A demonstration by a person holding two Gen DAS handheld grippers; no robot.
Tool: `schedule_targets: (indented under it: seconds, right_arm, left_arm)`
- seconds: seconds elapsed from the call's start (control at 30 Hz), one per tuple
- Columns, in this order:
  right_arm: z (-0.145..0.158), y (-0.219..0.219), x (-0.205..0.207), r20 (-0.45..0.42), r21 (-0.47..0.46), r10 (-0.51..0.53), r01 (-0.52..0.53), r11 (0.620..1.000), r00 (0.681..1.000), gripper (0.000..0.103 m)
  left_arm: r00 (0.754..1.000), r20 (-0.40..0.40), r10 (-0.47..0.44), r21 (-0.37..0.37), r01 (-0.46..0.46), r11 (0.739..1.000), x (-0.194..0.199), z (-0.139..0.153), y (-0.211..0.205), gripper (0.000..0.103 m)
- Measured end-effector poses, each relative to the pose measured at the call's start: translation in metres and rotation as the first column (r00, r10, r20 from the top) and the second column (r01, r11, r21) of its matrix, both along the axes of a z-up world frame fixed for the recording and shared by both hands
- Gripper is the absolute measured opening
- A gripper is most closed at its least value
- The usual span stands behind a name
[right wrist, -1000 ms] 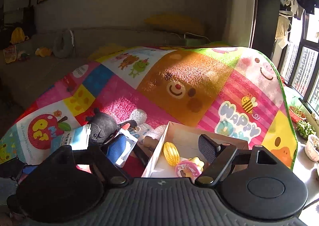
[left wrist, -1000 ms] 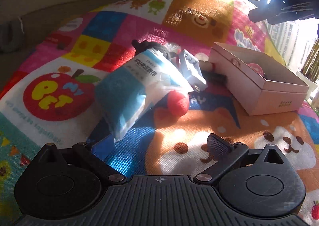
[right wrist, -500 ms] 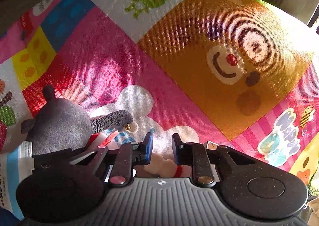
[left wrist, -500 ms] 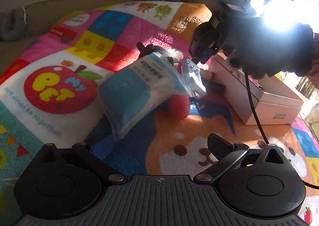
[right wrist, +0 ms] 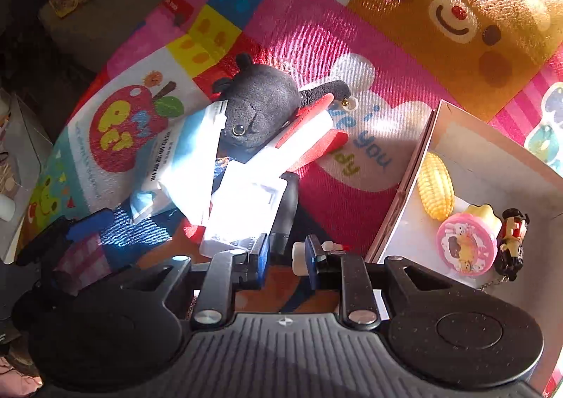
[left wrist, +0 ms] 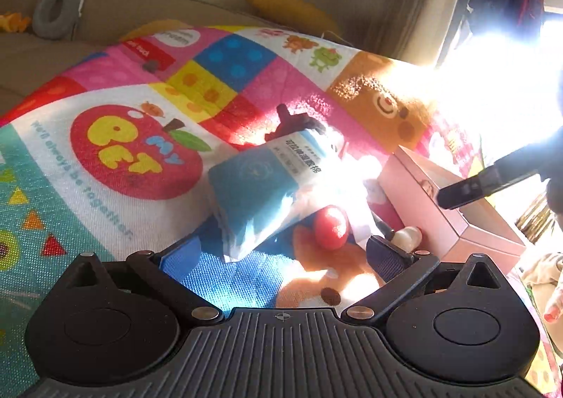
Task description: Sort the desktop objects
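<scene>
While pointing steeply down at the mat [right wrist: 316, 29], the right gripper [right wrist: 283, 254] is keeping its jaws drawn close together, with nothing clearly pinched between them. Just beyond its tips a clear case [right wrist: 246, 208] is glaring in the sun, leaning against a packet [right wrist: 183, 166] and a dark plush [right wrist: 260, 106] near the mat's middle. Toward the mat's right edge, the box [right wrist: 404, 194] is holding a corn toy [right wrist: 434, 187], a pink disc [right wrist: 466, 246] and a figurine [right wrist: 512, 236]. The left gripper [left wrist: 281, 254] is hovering with jaws wide, empty, facing the packet and a red ball [left wrist: 330, 227].
</scene>
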State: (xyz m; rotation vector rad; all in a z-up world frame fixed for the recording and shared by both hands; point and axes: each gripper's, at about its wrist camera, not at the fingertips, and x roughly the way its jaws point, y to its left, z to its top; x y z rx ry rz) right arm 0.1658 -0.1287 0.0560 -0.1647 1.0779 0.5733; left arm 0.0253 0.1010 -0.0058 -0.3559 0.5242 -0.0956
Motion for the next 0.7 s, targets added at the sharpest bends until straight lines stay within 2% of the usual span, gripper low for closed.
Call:
schedule_targets:
  seconds: [0.07,0.13,0.23,0.33,0.4,0.5,0.53,0.63,0.7]
  right_arm:
    - [0.019,-0.026,-0.036,0.146,0.036,-0.053,0.049,0.998,0.988,0.022]
    - [0.028,-0.046,-0.074,0.291,0.044,-0.103,0.094,0.995,0.951,0.023]
    - [0.019,-0.057,-0.107,0.377,0.084,-0.181,0.161,0.983,0.908,0.024]
    - [-0.012,-0.034,-0.126,0.478,0.044,-0.212,0.218,0.975,0.852,0.025]
    - [-0.033,-0.011,-0.129,0.512,-0.016,-0.18,0.219,0.976,0.84,0.025]
    - [-0.055,0.015,-0.126,0.507,-0.075,-0.132,0.196,0.978,0.852,0.026]
    - [-0.061,0.023,-0.123,0.522,-0.108,-0.108,0.191,0.976,0.846,0.027]
    - [-0.075,0.046,-0.11,0.602,-0.252,-0.014,0.207,0.945,0.798,0.027]
    - [-0.082,0.057,-0.1,0.632,-0.32,0.052,0.2,0.926,0.773,0.033]
  left_arm:
    - [1.0,-0.002,0.008,0.006,-0.008,1.0,0.0,0.0,0.0,0.103]
    - [1.0,0.004,0.013,0.011,-0.013,1.0,-0.001,0.0,0.0,0.103]
    - [1.0,0.01,0.026,0.012,-0.026,1.0,-0.003,0.001,0.0,0.103]
    - [0.998,0.012,0.054,-0.007,-0.054,0.999,-0.005,0.0,0.005,0.103]
    - [0.997,0.016,0.076,-0.025,-0.076,0.997,-0.007,0.0,0.009,0.103]
    - [0.994,0.024,0.107,-0.046,-0.106,0.993,-0.01,0.0,0.013,0.103]
    - [0.993,0.03,0.115,-0.054,-0.113,0.992,-0.011,0.0,0.014,0.103]
    - [0.992,0.031,0.121,-0.067,-0.119,0.991,-0.012,0.0,0.016,0.103]
    - [0.993,0.031,0.114,-0.064,-0.112,0.992,-0.012,0.0,0.016,0.103]
